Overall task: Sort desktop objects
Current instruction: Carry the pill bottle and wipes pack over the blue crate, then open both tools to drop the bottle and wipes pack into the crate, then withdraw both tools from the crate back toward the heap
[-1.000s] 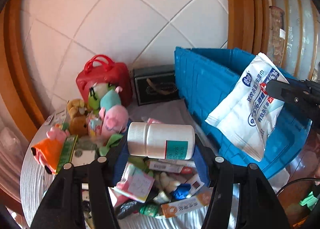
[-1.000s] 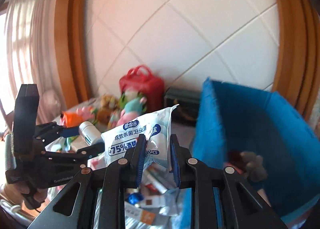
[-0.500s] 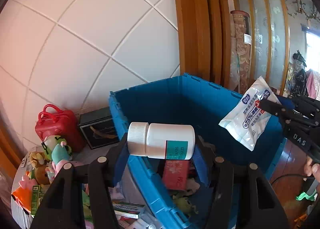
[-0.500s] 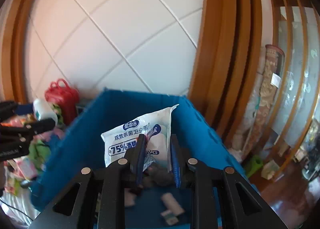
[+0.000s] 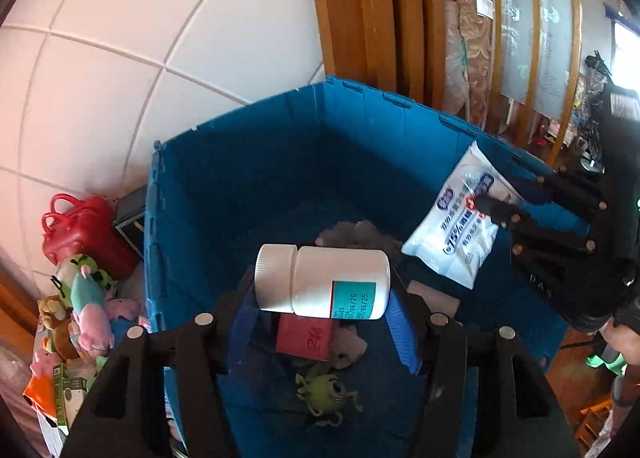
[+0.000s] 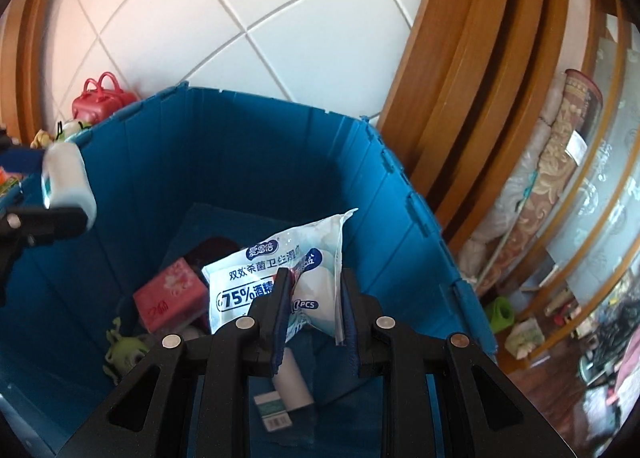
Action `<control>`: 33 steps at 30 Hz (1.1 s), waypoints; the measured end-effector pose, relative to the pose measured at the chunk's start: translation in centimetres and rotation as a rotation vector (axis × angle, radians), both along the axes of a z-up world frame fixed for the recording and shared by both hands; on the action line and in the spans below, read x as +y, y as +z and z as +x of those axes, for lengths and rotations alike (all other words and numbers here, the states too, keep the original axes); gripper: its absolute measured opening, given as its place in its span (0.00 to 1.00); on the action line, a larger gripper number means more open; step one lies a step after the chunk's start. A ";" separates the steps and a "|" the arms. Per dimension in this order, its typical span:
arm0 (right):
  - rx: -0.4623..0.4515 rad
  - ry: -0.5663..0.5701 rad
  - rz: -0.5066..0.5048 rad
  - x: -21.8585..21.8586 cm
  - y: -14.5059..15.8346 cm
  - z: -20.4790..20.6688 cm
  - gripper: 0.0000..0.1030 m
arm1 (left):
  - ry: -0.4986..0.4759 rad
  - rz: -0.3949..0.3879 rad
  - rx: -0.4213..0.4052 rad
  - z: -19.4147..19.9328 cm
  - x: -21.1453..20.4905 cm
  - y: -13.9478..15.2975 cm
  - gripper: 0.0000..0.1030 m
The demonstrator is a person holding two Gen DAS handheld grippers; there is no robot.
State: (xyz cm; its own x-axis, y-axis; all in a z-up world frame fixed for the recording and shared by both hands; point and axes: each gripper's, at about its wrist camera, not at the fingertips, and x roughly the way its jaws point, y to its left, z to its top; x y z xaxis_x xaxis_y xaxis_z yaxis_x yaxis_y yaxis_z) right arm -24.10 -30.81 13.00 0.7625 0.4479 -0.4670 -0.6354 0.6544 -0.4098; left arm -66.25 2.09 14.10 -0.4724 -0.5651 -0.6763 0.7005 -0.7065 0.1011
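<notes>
Above the blue crate [image 5: 240, 161], a white pill bottle [image 5: 322, 282] is clamped sideways by the left gripper [image 5: 322, 314], half spread; rightward, a wet-wipe packet [image 6: 280, 282] is pinched by the narrowly set right gripper [image 6: 314, 310].

Daylight fills both views — the white tiled wall [image 5: 120, 69] is bright, with a pinkish cast along the left edge of each frame, and a window [image 5: 626, 53] at the far right of the left wrist view is blown out. The blue bin [image 6: 248, 161] is shaded inside. Fisheye distortion bends straight lines and leaves dark corners — the white bottle [image 6: 68, 181] at the right wrist view's left edge is blurred.
</notes>
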 end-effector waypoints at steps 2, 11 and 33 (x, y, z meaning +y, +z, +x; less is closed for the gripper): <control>-0.001 0.009 -0.003 -0.1 -0.1 0.1 0.23 | 0.015 0.006 -0.009 0.1 -0.1 -0.3 0.56; -0.023 0.041 -0.044 0.0 -0.3 0.4 0.23 | 0.007 0.055 -0.035 -1.0 -0.7 -1.4 0.56; -0.001 0.089 0.018 -0.6 0.2 0.2 1.00 | 0.017 0.037 0.022 1.0 0.7 -0.9 0.73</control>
